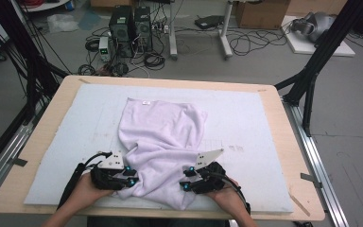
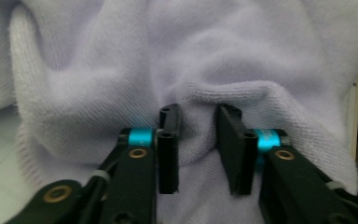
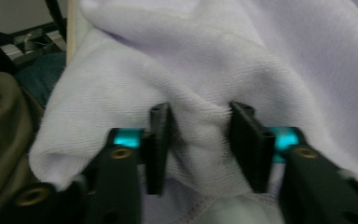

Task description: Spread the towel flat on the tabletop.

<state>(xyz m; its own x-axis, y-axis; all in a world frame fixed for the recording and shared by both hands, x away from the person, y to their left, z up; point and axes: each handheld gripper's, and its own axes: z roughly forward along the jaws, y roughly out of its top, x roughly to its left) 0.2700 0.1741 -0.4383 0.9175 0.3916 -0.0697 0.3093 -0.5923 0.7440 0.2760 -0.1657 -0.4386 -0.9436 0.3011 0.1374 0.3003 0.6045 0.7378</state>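
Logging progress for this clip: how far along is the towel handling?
Early. The lavender towel lies crumpled on the white mat, with no neat fold visible. The left gripper and right gripper each pinch a bunch near its front edge. Spreading or folding is still left.

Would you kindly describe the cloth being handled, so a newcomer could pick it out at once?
On the wooden table lies a pale grey mat. Crumpled on its middle is a pale lilac towel, its near end bunched between the left gripper and right gripper. It is the sole soft cloth there.
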